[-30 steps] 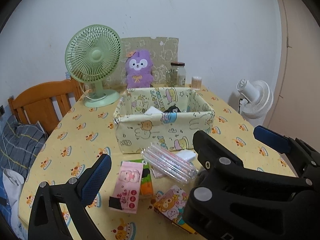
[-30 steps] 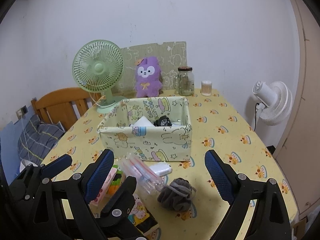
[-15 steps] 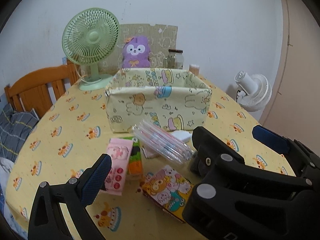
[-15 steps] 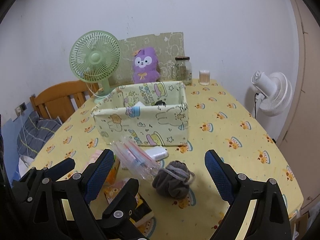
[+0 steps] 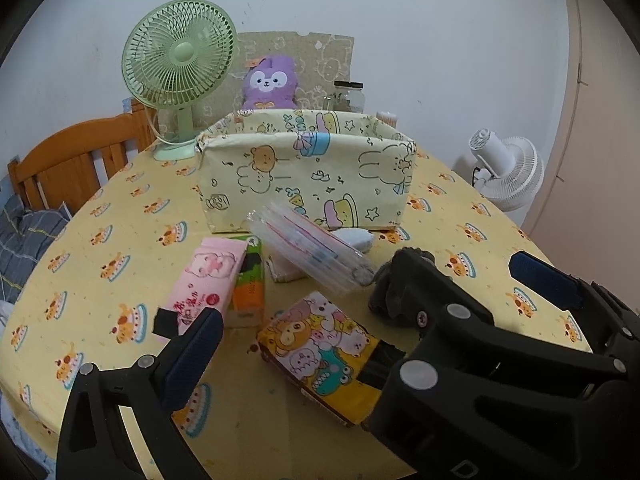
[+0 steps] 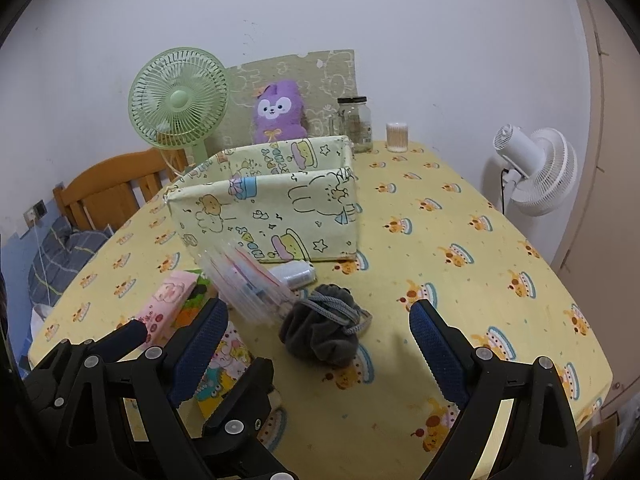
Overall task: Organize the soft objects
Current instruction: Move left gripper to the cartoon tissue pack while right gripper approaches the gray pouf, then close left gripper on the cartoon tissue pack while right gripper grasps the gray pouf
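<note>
Both grippers hang low over the near edge of the table, each spread wide and holding nothing: the right gripper (image 6: 318, 346) frames the dark grey drawstring pouch (image 6: 322, 328) between its blue pads, and the left gripper (image 5: 360, 320) sits just to its left, over the packets.

Under them, the round table (image 6: 460, 220) wears a yellow cloth printed with little cakes. Next in size is the cartoon-printed fabric box (image 6: 268, 208), standing open-topped in the middle; from down here I can't make out what's inside it. Behind it are a green desk fan (image 6: 178, 104), a purple plush (image 6: 278, 112) and a glass jar (image 6: 354, 124).

In front of the box lies the loose pile: a clear plastic zip bag (image 5: 312, 252) slanting across a small white bundle (image 5: 354, 238), a pink tissue pack (image 5: 204, 284) touching an orange-and-green pack (image 5: 248, 288), and, nearest the left gripper, a cartoon-animal pack (image 5: 320, 352). The pouch rests just right of the bag.
</note>
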{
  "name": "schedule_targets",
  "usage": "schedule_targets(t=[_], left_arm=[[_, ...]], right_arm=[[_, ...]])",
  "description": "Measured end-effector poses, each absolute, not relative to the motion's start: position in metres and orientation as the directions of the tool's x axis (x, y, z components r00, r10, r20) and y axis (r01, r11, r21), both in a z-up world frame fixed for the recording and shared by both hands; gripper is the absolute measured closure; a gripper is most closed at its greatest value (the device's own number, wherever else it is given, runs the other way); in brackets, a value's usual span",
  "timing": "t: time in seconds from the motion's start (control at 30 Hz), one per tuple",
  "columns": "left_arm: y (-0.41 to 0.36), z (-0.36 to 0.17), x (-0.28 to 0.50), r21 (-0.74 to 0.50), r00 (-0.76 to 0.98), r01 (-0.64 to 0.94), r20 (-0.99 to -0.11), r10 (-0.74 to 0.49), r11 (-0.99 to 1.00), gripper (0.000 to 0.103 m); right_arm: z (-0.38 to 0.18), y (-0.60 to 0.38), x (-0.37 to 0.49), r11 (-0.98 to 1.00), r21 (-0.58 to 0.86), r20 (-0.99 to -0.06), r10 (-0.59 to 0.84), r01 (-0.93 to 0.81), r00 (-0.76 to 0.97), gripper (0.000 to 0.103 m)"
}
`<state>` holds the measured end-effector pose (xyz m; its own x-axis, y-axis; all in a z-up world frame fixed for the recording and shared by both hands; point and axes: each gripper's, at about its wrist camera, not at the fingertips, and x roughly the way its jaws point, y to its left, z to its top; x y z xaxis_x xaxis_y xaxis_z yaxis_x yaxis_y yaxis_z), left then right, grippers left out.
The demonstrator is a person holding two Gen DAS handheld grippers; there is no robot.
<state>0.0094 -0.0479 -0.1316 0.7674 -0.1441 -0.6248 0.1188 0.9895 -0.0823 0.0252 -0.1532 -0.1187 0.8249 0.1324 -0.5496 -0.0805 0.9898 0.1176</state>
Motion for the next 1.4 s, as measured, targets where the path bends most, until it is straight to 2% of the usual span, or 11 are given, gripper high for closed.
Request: schedule_targets(t=[0.43,0.53,0.63,0.8,1.07,1.2,1.4], left_arm=[[-0.056,-0.158,0.020,-0.102,0.709,0.116,-0.688,-0.154,0.988,0.002],[-0.057,-0.161,0.021,-0.106,0.702,0.118,-0.694,-0.158,0.987,0.007],[-0.057,-0.161,0.022,-0.094,0.703,0.108,-0.697,-0.143,0.990,0.018],[-0.057,-0.161,0.025,-0.094,0.704,0.110,-0.695,-0.145,0.989,0.020],[-0.060,-0.160,0.030,-0.083,0.707,0.121,-0.692,-0.144,0.989,0.021],[-0.058,-0.160,0.034,-0.088,0.705,0.119,-0.694,-0.147,0.989,0.021],[-0.058,-0.160,0.038,-0.083,0.702,0.124,-0.697,-0.147,0.989,0.021]], right_arm=[[-0.146,-0.164,0.035,0.991,0.122,-0.613,0.124,-0.062,0.780,0.009],[-0.149,-0.165,0.037,0.991,0.121,-0.621,0.125,-0.063,0.774,0.009],[-0.150,-0.165,0.040,0.990,0.121,-0.623,0.129,-0.068,0.771,0.011],[-0.151,-0.163,0.044,0.989,0.123,-0.631,0.139,-0.079,0.763,0.015],[-0.155,-0.163,0.057,0.986,0.143,-0.658,0.163,-0.090,0.736,0.028],[-0.156,-0.161,0.062,0.984,0.147,-0.661,0.174,-0.102,0.729,0.032],[-0.159,-0.161,0.068,0.973,0.190,-0.667,0.225,-0.130,0.710,0.048]])
